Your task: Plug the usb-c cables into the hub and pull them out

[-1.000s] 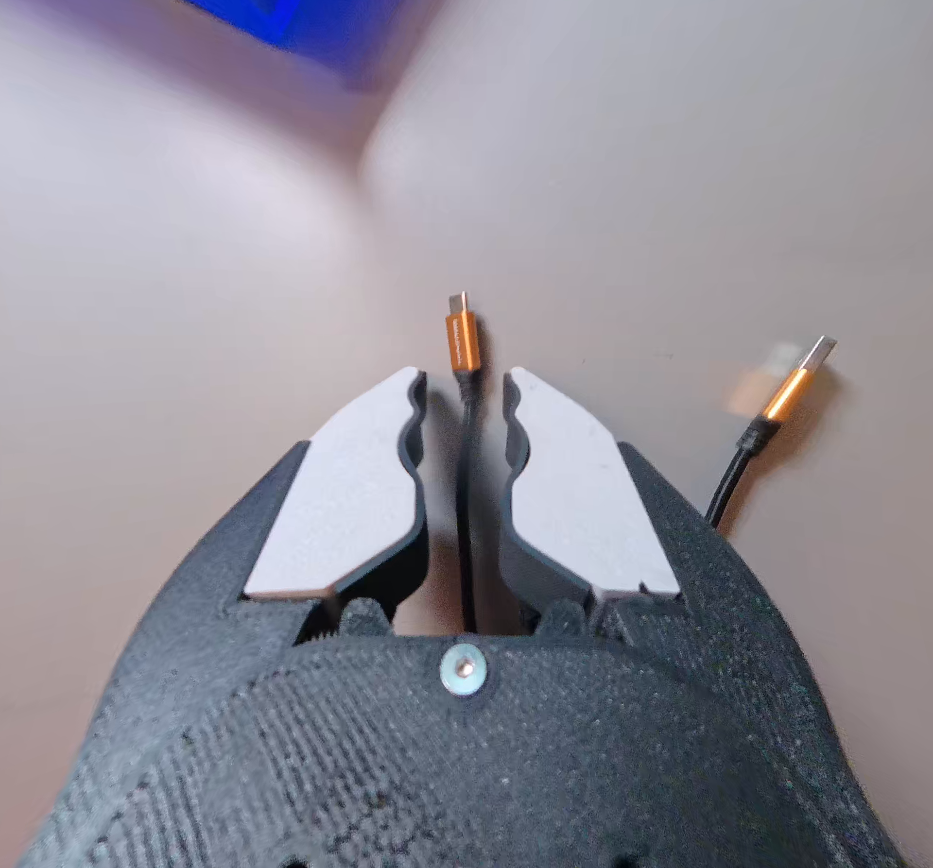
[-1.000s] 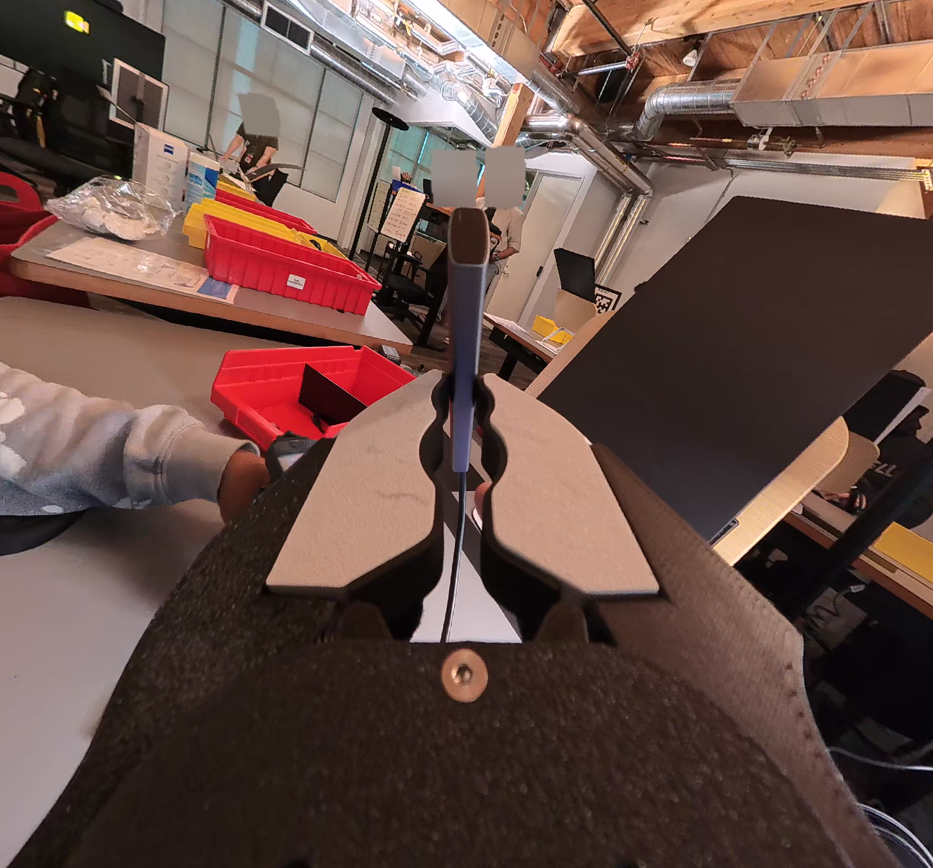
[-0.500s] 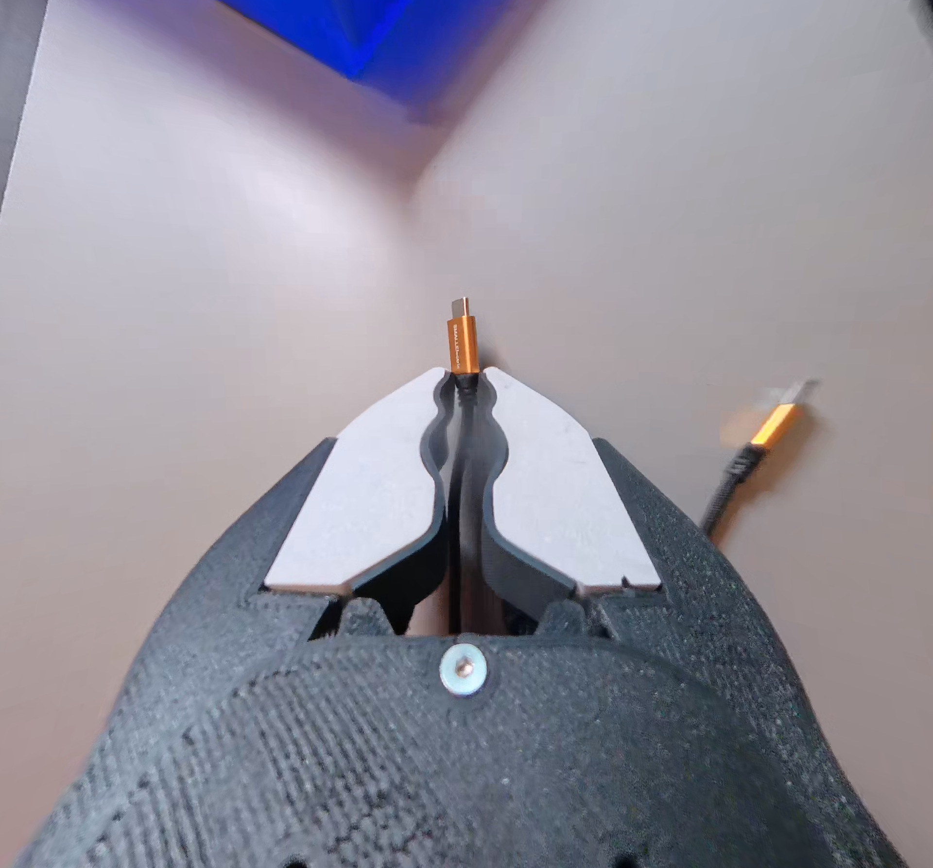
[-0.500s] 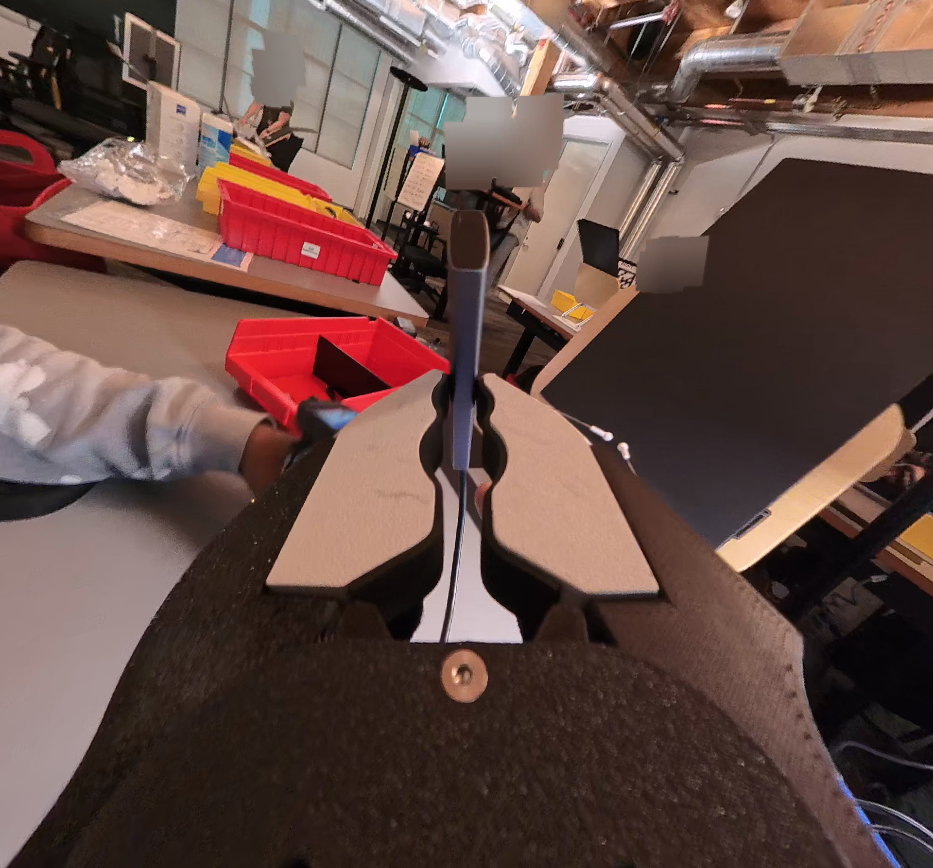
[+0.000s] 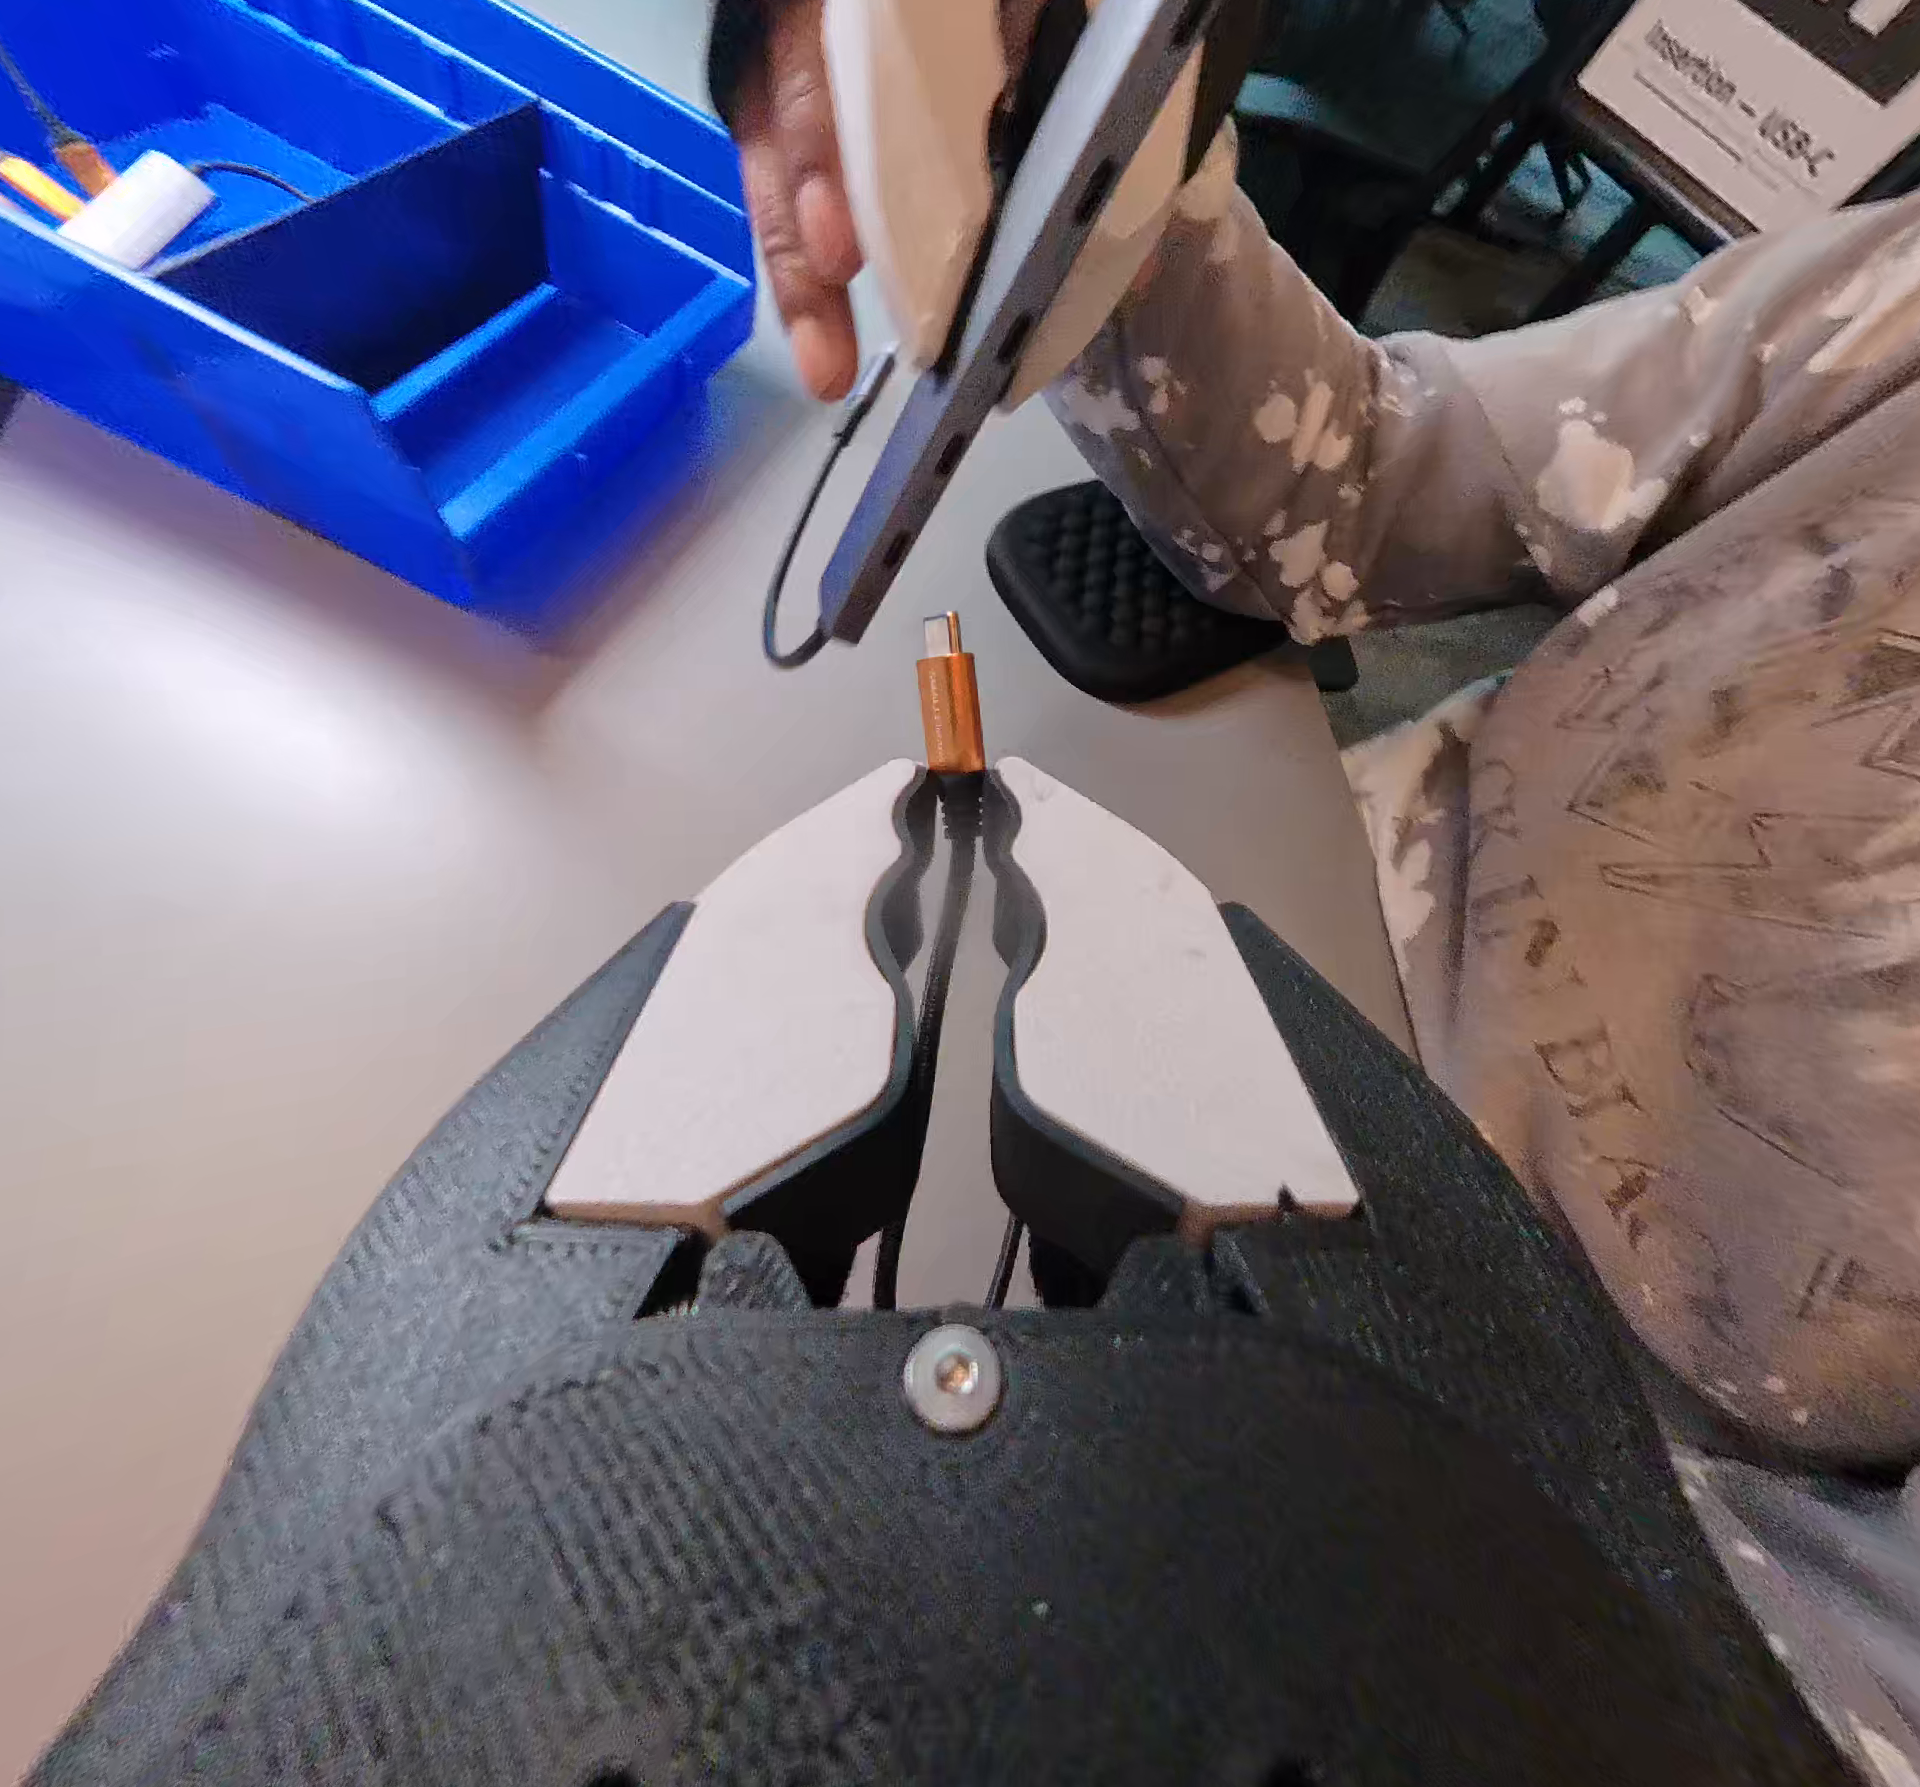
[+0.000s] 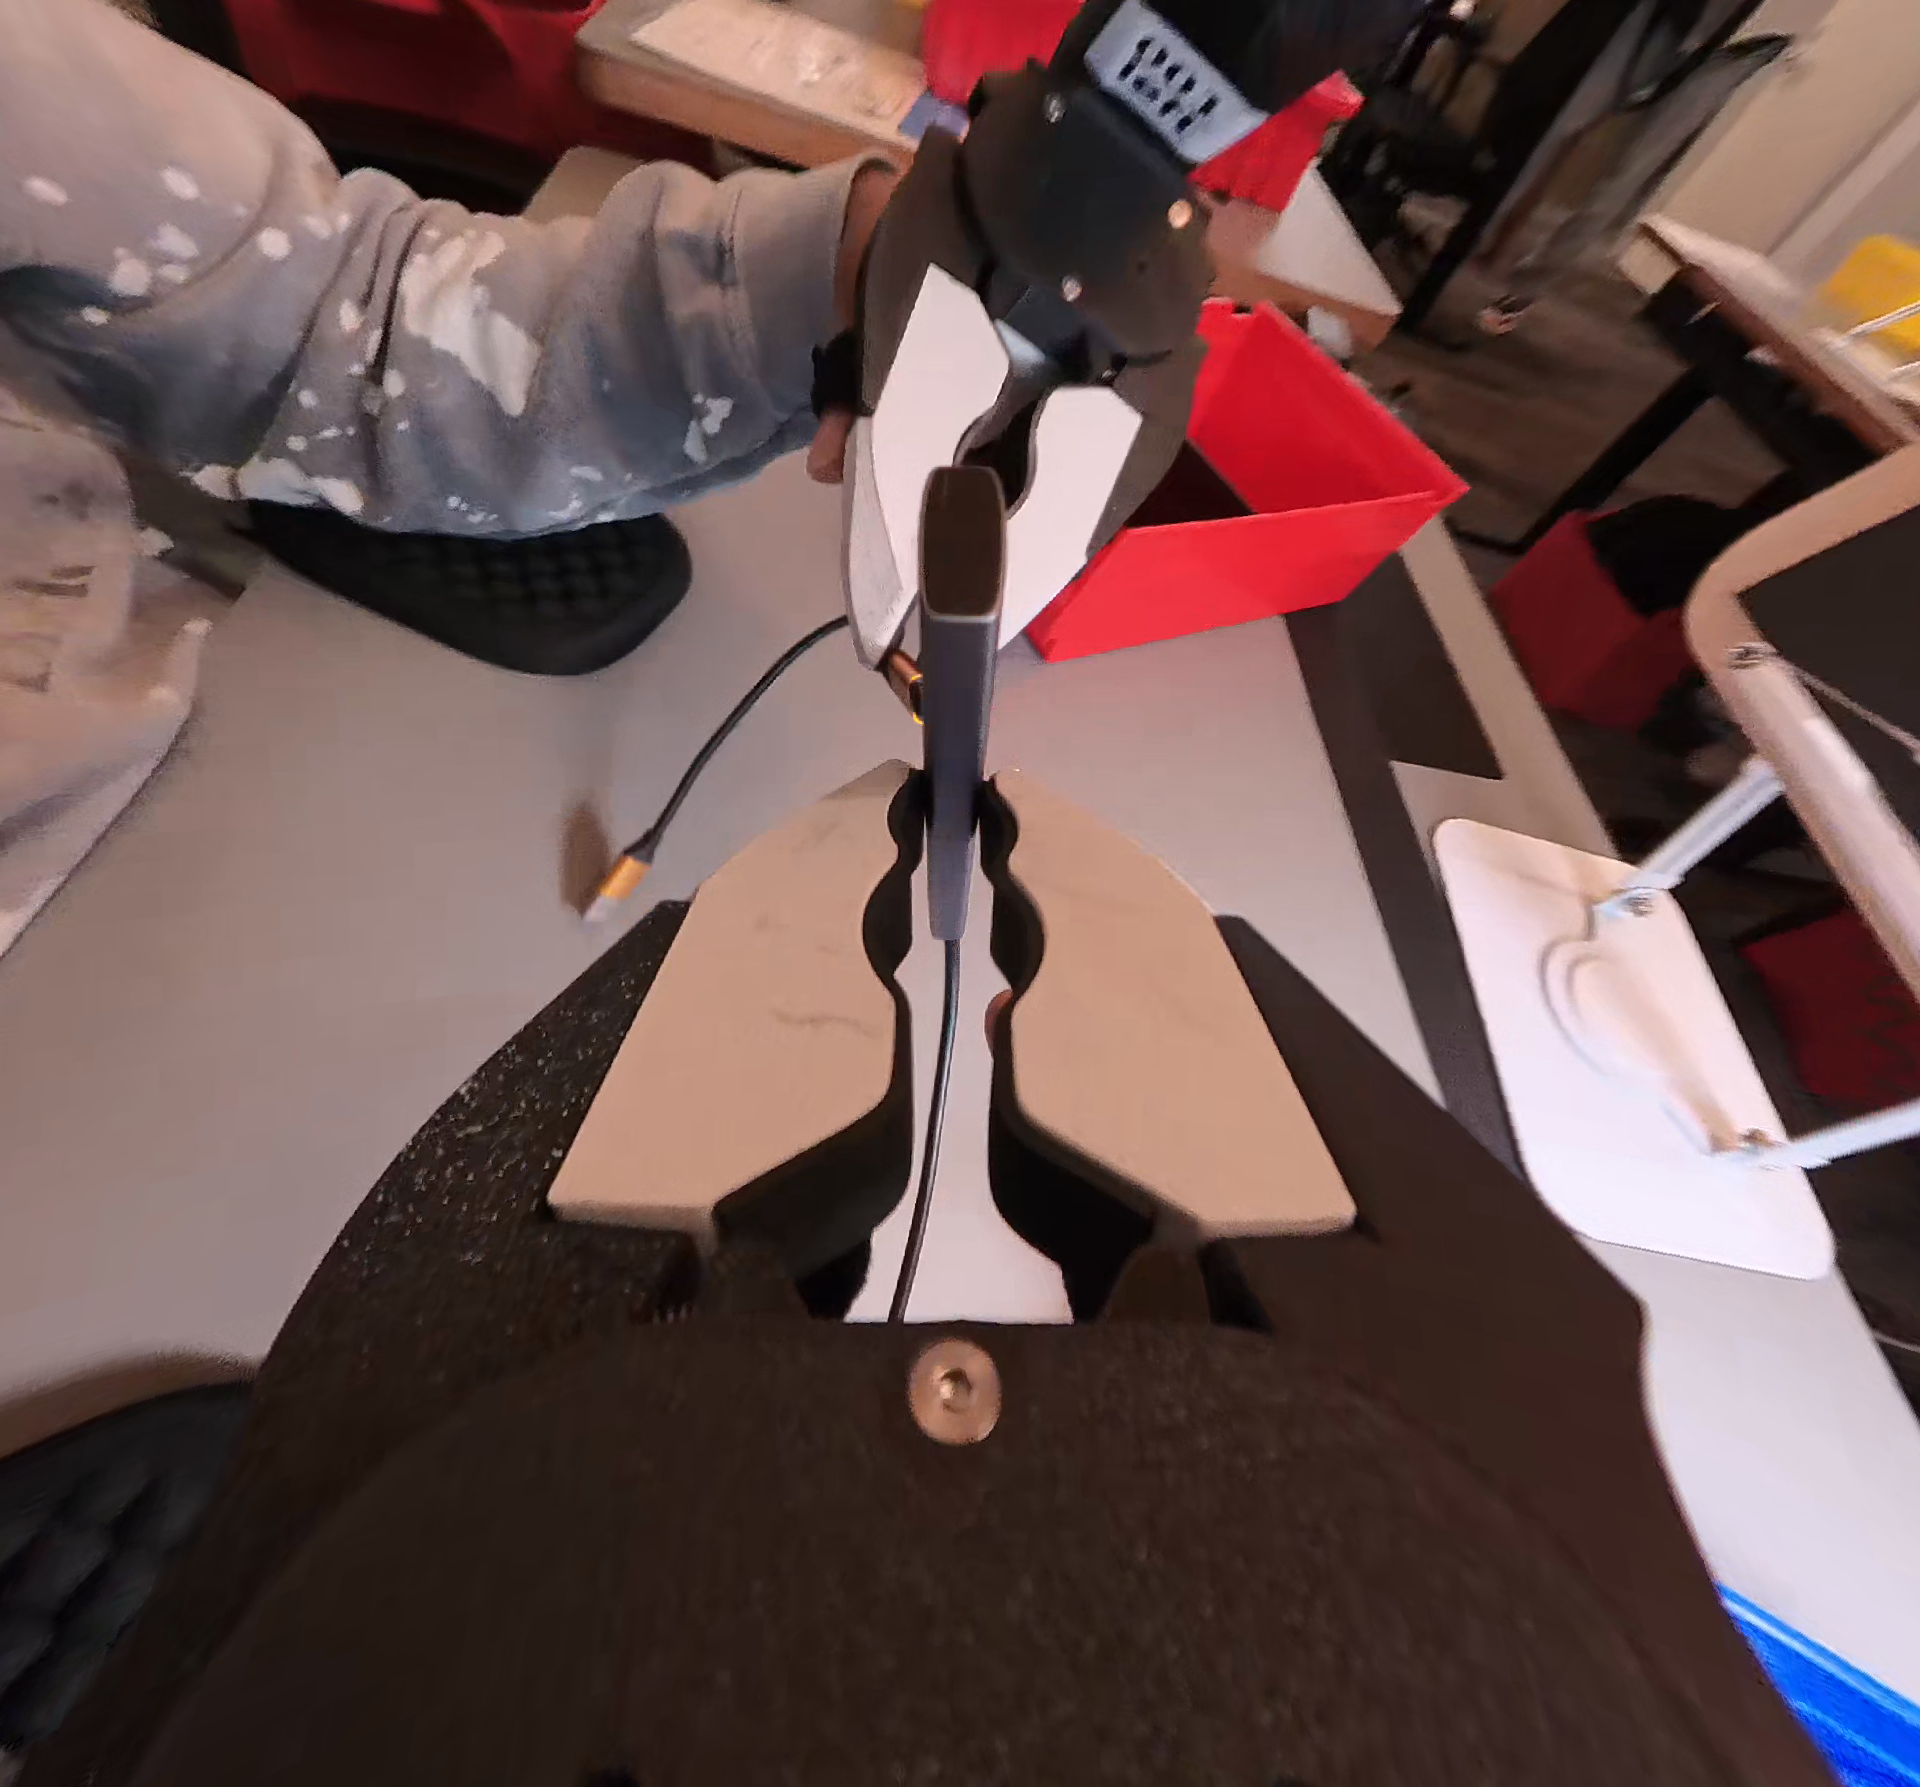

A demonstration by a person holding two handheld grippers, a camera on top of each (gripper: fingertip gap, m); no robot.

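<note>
My left gripper (image 5: pixel 958 773) is shut on a black cable just behind its orange USB-C plug (image 5: pixel 950 707), which sticks out forward past the fingertips. The plug tip is a short gap below the lower end of the slim grey hub (image 5: pixel 940 449). My right gripper (image 6: pixel 951 781) is shut on the hub (image 6: pixel 956 657) and holds it edge-on above the table. In the right wrist view the orange plug (image 6: pixel 902 679) sits right beside the hub's left side. The cable's other plug (image 6: pixel 621 880) lies on the table.
A blue divided bin (image 5: pixel 343 283) holding small parts stands at the left. A red bin (image 6: pixel 1257 511) is behind the hub. A black wrist pad (image 5: pixel 1122 594) and the person's sleeve (image 5: pixel 1455 449) are close by. A white stand base (image 6: pixel 1621 1041) lies at the right. Left tips to right tips: about 6 cm.
My left gripper has shut on the cable behind the orange plug, lifted it and swung it toward the hub. My right gripper has tilted the hub down toward the plug.
</note>
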